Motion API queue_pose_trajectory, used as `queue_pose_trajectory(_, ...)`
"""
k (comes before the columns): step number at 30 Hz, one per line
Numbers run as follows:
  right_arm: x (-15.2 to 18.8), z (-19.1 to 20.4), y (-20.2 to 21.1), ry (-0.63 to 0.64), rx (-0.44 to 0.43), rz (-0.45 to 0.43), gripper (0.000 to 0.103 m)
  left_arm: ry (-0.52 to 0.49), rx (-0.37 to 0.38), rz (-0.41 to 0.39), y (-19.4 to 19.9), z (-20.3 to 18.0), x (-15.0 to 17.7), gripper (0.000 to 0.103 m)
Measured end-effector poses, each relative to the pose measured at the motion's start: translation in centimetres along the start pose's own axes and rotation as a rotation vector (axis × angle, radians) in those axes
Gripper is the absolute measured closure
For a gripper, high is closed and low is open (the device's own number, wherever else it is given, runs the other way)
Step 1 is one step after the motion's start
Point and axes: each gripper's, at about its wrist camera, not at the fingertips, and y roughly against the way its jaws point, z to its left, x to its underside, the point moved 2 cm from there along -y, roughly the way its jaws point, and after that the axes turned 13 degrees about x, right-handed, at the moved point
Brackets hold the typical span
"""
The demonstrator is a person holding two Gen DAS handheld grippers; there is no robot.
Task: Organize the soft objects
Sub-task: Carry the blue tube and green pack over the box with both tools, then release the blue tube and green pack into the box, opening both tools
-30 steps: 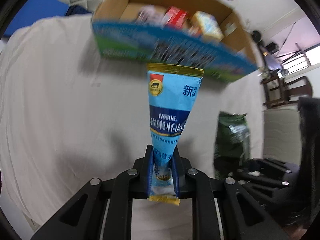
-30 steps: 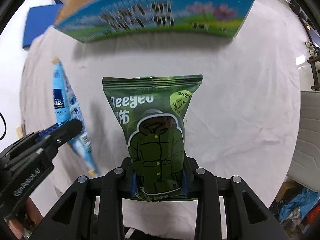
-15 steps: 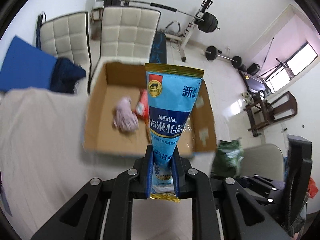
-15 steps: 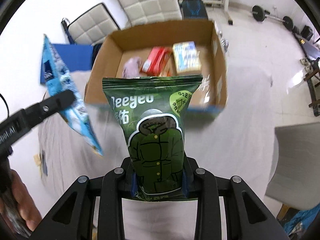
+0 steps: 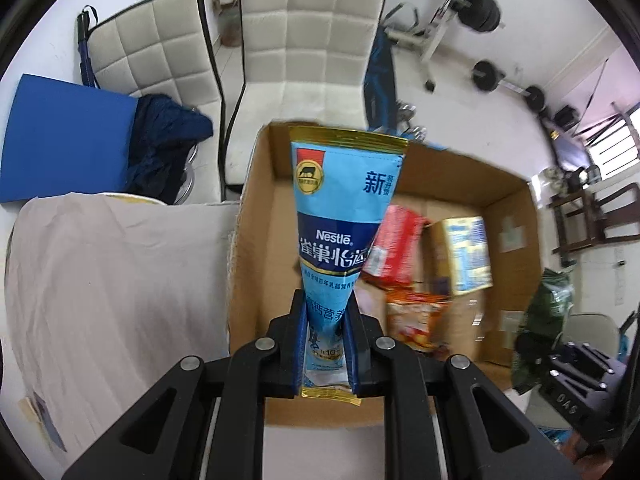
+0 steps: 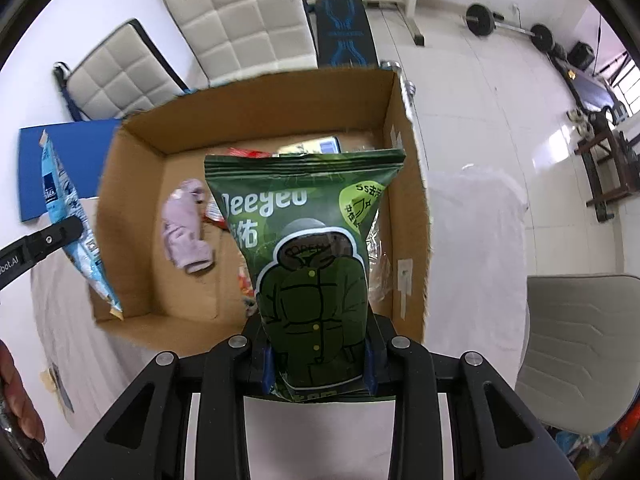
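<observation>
Fingers of left gripper [image 5: 325, 344] pinch tall light-blue Nestle foil pouch [image 5: 343, 216]; right gripper [image 6: 318, 364] fingers clamp dark-green plastic snack bag [image 6: 308, 280]; both hang above open brown cardboard box [image 6: 276, 116] holding lilac cloth [image 6: 186, 228] and packets.

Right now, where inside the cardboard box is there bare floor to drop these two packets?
Bare cardboard lies along the cardboard box's left wall, left of the lilac cloth and in front of it. The right half is crowded with the red packet and yellow-blue carton.

The green packet [image 6: 316, 280] hides much of the cardboard box's [image 6: 132, 216] contents.
</observation>
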Motion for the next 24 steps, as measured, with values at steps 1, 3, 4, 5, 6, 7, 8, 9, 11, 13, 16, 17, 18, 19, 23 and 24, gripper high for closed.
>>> queue_pose_trajectory(1, -0.2, 0.2, -1.0, -0.001, 0.009, 0.019, 0.069, 0.004, -0.009, 0.017, -0.9, 0.4, -0.2, 0.089)
queue_pose_trajectory(3, -0.7, 0.6, -3.1, 0.003, 0.026, 0.048, 0.069, 0.026, -0.019, 0.054, -2.5, 1.3, -0.3, 0.089)
queue_pose_trajectory(4, -1.0, 0.8, -4.4, 0.004, 0.032, 0.061, 0.069, 0.039, -0.018, 0.07, -3.3, 1.7, -0.3, 0.089)
queue_pose_trajectory(5, -1.0, 0.9, -5.1, 0.008, 0.039, 0.074, 0.069, 0.047, -0.021, 0.082, -4.0, 2.1, -0.2, 0.089)
queue_pose_trajectory(6, -0.9, 1.1, -5.8, 0.009, 0.045, 0.09, 0.069, 0.05, -0.028, 0.093, -4.5, 2.3, -0.1, 0.089)
queue_pose_trajectory(7, -0.9, 1.2, -6.6, 0.004, 0.051, 0.091, 0.069, 0.052, -0.032, 0.107, -5.0, 2.5, -0.1, 0.089)
queue_pose_trajectory(8, -0.9, 1.3, -7.2, 0.009, 0.057, 0.101, 0.069, 0.055, -0.037, 0.119, -5.6, 2.7, 0.0, 0.088)
queue_pose_trajectory(9, -0.9, 1.5, -7.9, 0.012, 0.06, 0.113, 0.069, 0.059, -0.042, 0.13, -6.0, 2.9, 0.0, 0.086)
queue_pose_trajectory(11, -1.0, 1.7, -9.6, 0.012, 0.06, 0.13, 0.068, 0.066, -0.057, 0.16, -6.8, 3.2, 0.3, 0.086)
queue_pose_trajectory(13, -1.1, 2.0, -10.9, 0.012, 0.06, 0.161, 0.067, 0.07, -0.086, 0.175, -7.1, 3.3, 0.5, 0.083)
queue_pose_trajectory(16, -0.9, 2.5, -11.8, 0.027, 0.057, 0.196, 0.065, 0.059, -0.105, 0.188, -7.6, 3.1, 0.8, 0.08)
queue_pose_trajectory(17, -0.9, 2.7, -11.7, 0.031, 0.063, 0.191, 0.063, 0.056, -0.113, 0.191, -7.6, 3.0, 0.8, 0.079)
queue_pose_trajectory(18, -0.9, 2.8, -11.6, 0.031, 0.066, 0.187, 0.056, 0.054, -0.113, 0.192, -7.6, 3.0, 0.9, 0.078)
queue_pose_trajectory(19, -0.9, 2.8, -11.5, 0.028, 0.072, 0.182, 0.049, 0.052, -0.111, 0.189, -7.5, 2.9, 0.9, 0.078)
queue_pose_trajectory(23, -0.9, 2.9, -10.7, 0.015, 0.061, 0.162, 0.042, 0.052, -0.108, 0.17, -6.8, 2.6, 1.2, 0.074)
queue_pose_trajectory(24, -0.9, 2.9, -10.4, 0.013, 0.061, 0.156, 0.042, 0.052, -0.102, 0.166, -6.5, 2.4, 1.2, 0.074)
